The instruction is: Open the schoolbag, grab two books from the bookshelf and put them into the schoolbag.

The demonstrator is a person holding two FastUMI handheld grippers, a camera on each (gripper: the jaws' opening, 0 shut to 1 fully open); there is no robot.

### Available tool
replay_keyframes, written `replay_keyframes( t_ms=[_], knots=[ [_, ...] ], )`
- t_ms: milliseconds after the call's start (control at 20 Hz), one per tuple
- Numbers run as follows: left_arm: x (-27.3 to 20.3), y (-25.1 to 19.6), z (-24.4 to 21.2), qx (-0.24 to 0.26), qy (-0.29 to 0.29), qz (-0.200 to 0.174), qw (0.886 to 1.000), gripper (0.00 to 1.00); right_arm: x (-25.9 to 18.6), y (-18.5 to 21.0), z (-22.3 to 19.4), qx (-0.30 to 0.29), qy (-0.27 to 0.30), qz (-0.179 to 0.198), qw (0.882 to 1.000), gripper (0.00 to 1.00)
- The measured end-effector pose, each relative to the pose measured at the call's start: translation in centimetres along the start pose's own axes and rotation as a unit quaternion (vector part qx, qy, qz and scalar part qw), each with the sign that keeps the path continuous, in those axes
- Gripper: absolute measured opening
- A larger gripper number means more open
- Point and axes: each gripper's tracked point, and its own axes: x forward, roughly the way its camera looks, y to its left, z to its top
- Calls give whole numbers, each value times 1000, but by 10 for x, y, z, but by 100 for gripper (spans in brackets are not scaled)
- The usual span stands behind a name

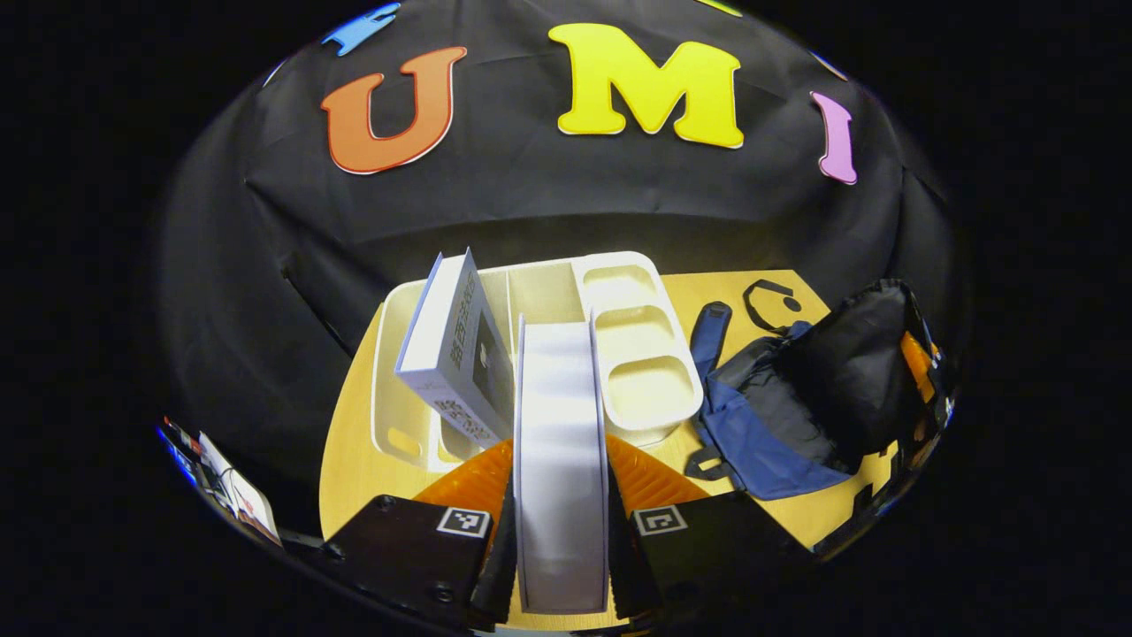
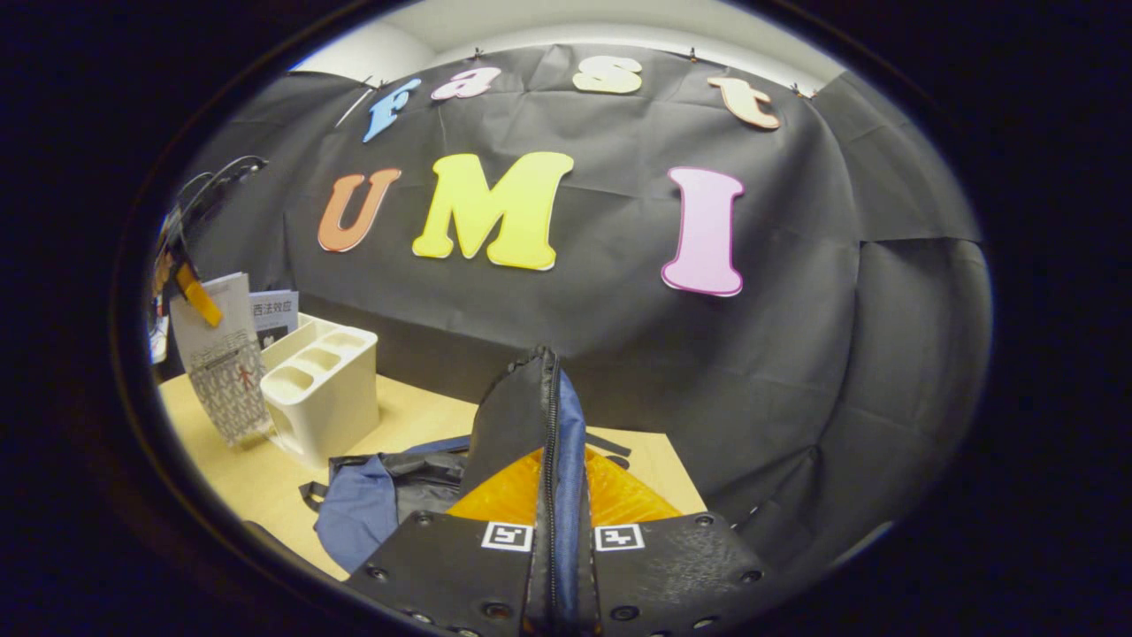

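My left gripper (image 1: 559, 464) is shut on a white book (image 1: 559, 416), held upright with its page edges facing the camera, just in front of the white bookshelf (image 1: 632, 354). A second book (image 1: 455, 354) leans tilted inside the shelf's left compartment. The blue and black schoolbag (image 1: 778, 407) lies on the table to the right. My right gripper (image 2: 553, 482) is shut on the schoolbag's zipper edge (image 2: 550, 416) and holds it lifted. In the right gripper view, the left gripper (image 2: 196, 296) holds the white book (image 2: 225, 367) beside the bookshelf (image 2: 323, 389).
A light wooden table (image 1: 354, 469) carries everything. A black strap loop (image 1: 768, 305) lies behind the bag. Black cloth walls close the back and sides. Loose items and cables (image 1: 232, 495) sit beyond the table's left edge.
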Motion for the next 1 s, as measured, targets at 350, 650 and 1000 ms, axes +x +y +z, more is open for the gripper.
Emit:
replay_keyframes(
  t_ms=[350, 650, 1000],
  knots=[
    [-37, -3, -50, -70, -14, -43, 997, 45, 3, -3, -10, 25, 19, -3, 999, 11],
    [-45, -38, -63, -165, -18, -125, 978, 45, 4, -4, -10, 24, 27, -7, 999, 11],
    [-40, -100, -40, -226, -43, -222, 948, 45, 8, -4, -3, 14, 31, 1, 999, 11]
  ],
)
